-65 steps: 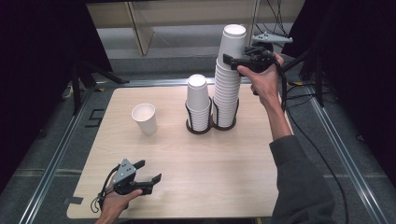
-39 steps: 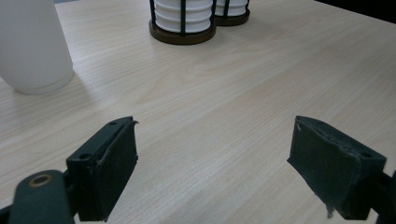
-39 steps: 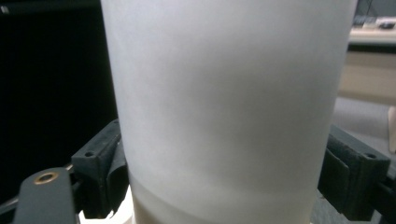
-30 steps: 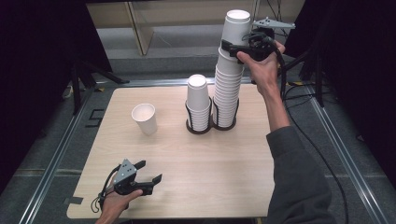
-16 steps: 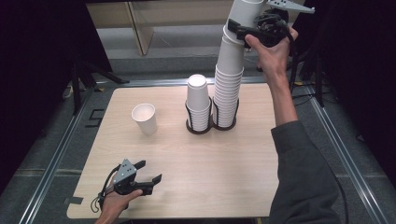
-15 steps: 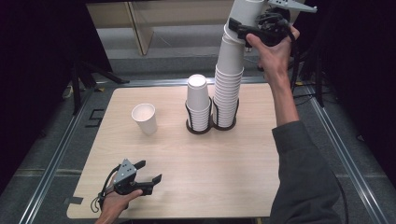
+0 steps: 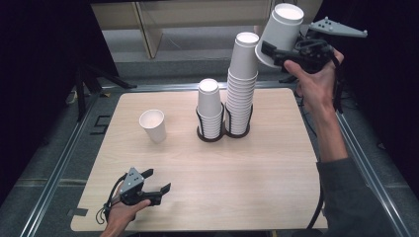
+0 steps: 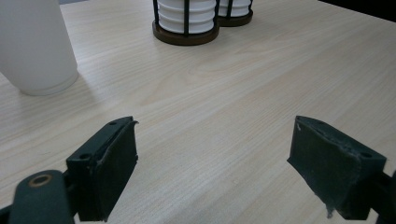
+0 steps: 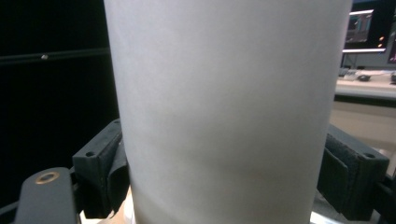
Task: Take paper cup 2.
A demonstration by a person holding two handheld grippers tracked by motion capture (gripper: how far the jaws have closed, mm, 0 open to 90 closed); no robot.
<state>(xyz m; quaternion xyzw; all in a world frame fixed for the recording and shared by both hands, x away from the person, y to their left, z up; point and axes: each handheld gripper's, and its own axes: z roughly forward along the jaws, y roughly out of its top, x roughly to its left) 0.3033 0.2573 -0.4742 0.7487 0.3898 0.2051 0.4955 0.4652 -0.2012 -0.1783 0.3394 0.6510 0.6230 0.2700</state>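
A person's right gripper point(image 7: 274, 52) clamps a single white paper cup point(image 7: 279, 34), tilted, in the air just right of the tall cup stack point(image 7: 241, 84) in a wire holder point(image 7: 225, 129). The left gripper point(image 7: 155, 181) rests at the wooden table point(image 7: 257, 173)'s near edge, jaws spread wide and empty, a lone cup point(image 7: 153, 126) standing beyond it

Black hand-held gripper point(image 7: 157, 180), grey sleeve point(image 7: 349, 197)

Cup edges running out of frame

In the right gripper view the held cup point(image 9: 224, 112) is overflowing top and bottom edges; the loose cup point(image 8: 35, 44) is getting cropped at the left gripper view's corner.
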